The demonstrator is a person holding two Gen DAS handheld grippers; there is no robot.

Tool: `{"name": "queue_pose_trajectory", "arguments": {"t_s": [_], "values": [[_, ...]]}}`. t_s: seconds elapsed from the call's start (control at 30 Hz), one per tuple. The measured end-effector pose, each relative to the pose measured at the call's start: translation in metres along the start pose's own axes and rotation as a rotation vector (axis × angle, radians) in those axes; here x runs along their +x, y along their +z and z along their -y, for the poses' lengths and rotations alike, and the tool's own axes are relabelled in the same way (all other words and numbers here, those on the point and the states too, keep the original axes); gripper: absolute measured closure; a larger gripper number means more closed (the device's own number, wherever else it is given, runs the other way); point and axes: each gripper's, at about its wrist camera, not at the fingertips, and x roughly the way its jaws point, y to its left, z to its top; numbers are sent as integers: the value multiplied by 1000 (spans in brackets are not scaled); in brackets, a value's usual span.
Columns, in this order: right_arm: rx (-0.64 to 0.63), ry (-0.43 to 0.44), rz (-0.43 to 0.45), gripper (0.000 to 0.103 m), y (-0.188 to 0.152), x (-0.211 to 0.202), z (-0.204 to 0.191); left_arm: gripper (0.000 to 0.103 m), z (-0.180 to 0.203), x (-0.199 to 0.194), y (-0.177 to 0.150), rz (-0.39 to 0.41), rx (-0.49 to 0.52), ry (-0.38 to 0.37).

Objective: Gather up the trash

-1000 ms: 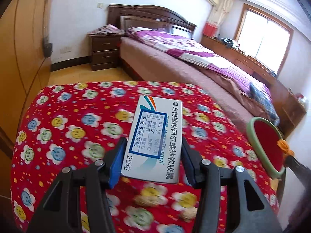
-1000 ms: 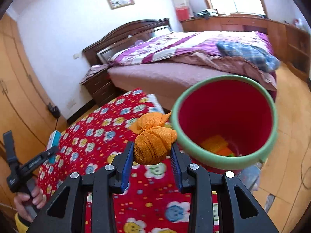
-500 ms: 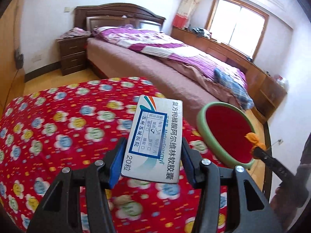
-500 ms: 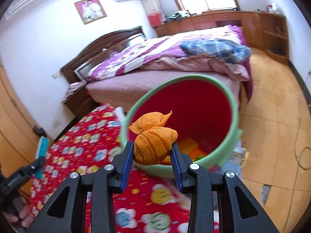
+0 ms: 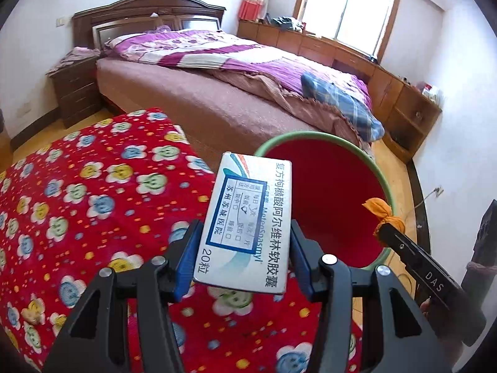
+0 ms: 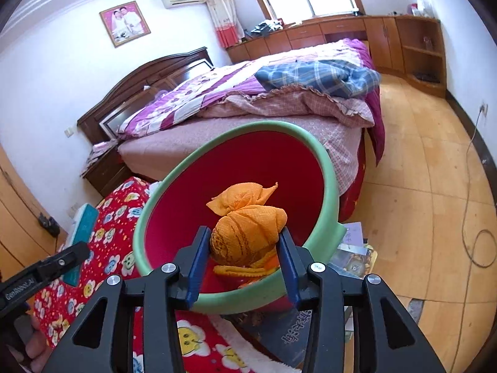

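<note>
Both hands are at the drop-off step. The right gripper (image 6: pixel 242 248) pinches an orange wad (image 6: pixel 248 233) between its fingers, with the bin (image 6: pixel 329 186) mouth just beyond the fingertips. The left gripper (image 5: pixel 242 248) pinches a box (image 5: pixel 248 223), the bin ahead and right. Next: spread the right fingers over the opening, then bring the box across.
</note>
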Motion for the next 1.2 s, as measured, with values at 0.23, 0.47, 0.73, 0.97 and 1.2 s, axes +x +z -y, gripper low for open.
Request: {"name": "queue_pose_trajectory", "arguments": {"t_s": [0.23,0.47,0.73,0.97,1.2], "values": [[51,37,12,50,1,3,18,49,21,18,2,-12,43,1],[75,60,28,44,-1,-5,21,49,33,33,7,-31,66,6],[94,39,16,42,-1,-3,27,49,40,44,18,-48,102,-17],[85,48,19,42,-1,-10,24,49,28,32,14,-50,58,-15],[33,34,24,40,-6,-24,4,49,1,1,-5,-42,-18,18]]}}
